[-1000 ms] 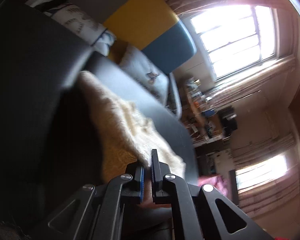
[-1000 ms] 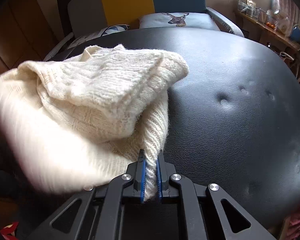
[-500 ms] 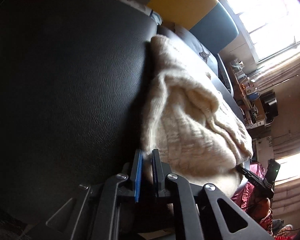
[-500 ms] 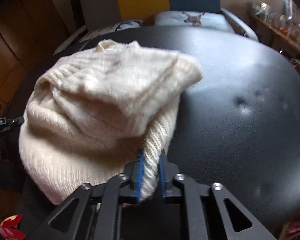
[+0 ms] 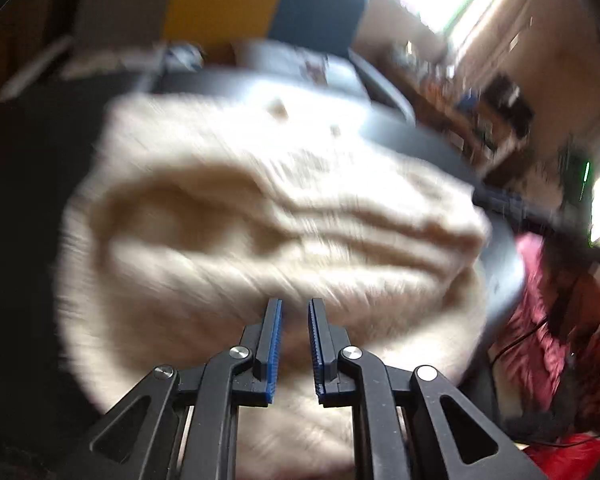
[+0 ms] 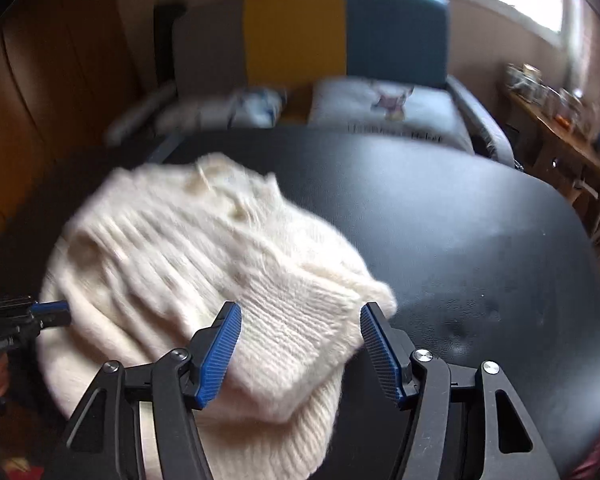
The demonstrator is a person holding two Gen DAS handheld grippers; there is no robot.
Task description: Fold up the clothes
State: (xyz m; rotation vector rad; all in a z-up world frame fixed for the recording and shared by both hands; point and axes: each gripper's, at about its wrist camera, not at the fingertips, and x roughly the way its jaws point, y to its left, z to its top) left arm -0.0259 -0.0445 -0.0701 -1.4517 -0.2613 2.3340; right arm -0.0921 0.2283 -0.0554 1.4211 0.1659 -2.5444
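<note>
— How do things sit on that wide black leather-topped bench [image 6: 460, 240]?

— The cream chunky-knit sweater [image 6: 204, 280] lies bunched in thick folds on its left half, near the front edge.

— And the two tools?

— The right tool [image 6: 300, 350] is level, aimed across the bench, its blue-padded jaws spread wide on either side of a ribbed fold of the sweater, gripping nothing. The left tool [image 5: 294, 346] points into the sweater [image 5: 260, 220] from the other side, jaws parted by a narrow gap; the picture is blurred, and I can't tell whether any knit sits between them.

— Behind?

— A grey, yellow and blue panelled sofa [image 6: 308, 48] with a pale deer-print cushion [image 6: 384, 108] lying on its seat.
</note>
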